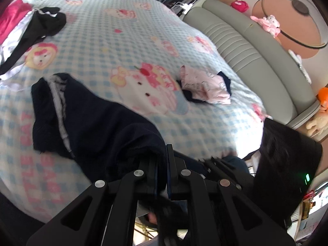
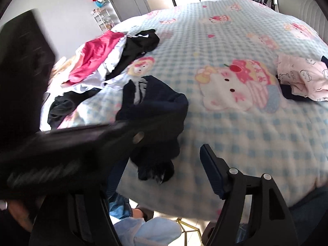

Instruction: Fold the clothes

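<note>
Left gripper (image 1: 163, 153): its two fingers are pressed together on a fold of the dark navy garment (image 1: 98, 119), which trails from the fingertips out over the bed.
Right gripper (image 2: 164, 164): fingers spread wide with nothing between them — the blue-padded right finger (image 2: 211, 174) shows clearly, while the other finger is hidden behind the blurred black body of the left gripper crossing the right wrist view.
Dark navy garment: rumpled at the near edge of the bed, with a pale striped band along one fold; in the right wrist view it lies bunched (image 2: 155, 110) beside the large cat print.
Bedspread (image 1: 127, 41): blue-and-white check with pink cartoon cat prints.
Folded pink garment (image 1: 202, 86): a small bundle with a dark edge, lying toward the headboard side, well apart from the navy one.
Clothes pile (image 2: 106, 61): red, white and black pieces heaped at the far left of the bed.
Headboard (image 1: 246, 47): grey — padded, with ribbed stitching.
</note>
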